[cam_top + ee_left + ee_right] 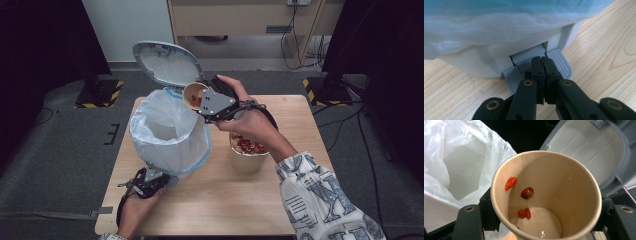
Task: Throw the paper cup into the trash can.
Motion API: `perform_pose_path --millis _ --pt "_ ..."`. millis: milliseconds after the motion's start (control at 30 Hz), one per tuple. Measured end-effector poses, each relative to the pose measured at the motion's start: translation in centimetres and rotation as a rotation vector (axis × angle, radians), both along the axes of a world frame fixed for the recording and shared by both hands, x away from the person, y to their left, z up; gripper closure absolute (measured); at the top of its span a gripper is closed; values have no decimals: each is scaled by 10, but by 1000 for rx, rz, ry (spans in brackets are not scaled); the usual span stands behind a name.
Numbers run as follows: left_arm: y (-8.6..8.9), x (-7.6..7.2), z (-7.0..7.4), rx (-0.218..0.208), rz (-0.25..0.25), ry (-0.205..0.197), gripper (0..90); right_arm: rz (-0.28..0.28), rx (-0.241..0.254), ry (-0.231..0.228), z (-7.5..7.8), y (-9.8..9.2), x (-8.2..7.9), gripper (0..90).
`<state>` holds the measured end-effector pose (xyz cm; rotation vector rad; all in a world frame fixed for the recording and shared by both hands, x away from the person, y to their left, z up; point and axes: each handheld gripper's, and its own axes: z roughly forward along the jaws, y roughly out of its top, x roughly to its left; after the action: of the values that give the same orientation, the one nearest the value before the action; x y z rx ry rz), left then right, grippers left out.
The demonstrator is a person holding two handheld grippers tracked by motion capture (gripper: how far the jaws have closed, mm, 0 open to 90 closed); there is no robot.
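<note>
A white pedal bin [167,127] with a white bag liner [461,165] stands at the table's left, its grey lid [167,62] swung up. My left gripper [543,62] is shut, its tips resting on the bin's grey foot pedal [560,63]; the same gripper [161,178] sits at the bin's near base. My right gripper [202,100] is shut on a paper cup [194,95], tilted at the bin's far rim beside the lid. Inside that cup [564,185], a few wet red pieces [527,193] cling to the wall and bottom.
A second paper cup [248,152] holding red pieces stands on the wooden table [280,200] right of the bin, under my right wrist. Cables and black stands lie on the floor beyond the table.
</note>
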<state>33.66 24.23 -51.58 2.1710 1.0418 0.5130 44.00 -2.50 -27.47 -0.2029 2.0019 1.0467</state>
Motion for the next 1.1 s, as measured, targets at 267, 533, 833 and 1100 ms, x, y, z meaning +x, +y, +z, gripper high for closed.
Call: perform_pose_path --millis 267,533,833,1100 --pt "0 0 0 1 -1 1 879 19 3 15 2 12 1 304" --pt "0 0 0 1 -1 1 879 37 12 42 1 25 4 302" --pt "0 0 0 0 -2 0 878 77 33 117 -3 52 9 301" --pt "0 0 0 -1 -2 0 879 90 31 190 -12 72 15 295"
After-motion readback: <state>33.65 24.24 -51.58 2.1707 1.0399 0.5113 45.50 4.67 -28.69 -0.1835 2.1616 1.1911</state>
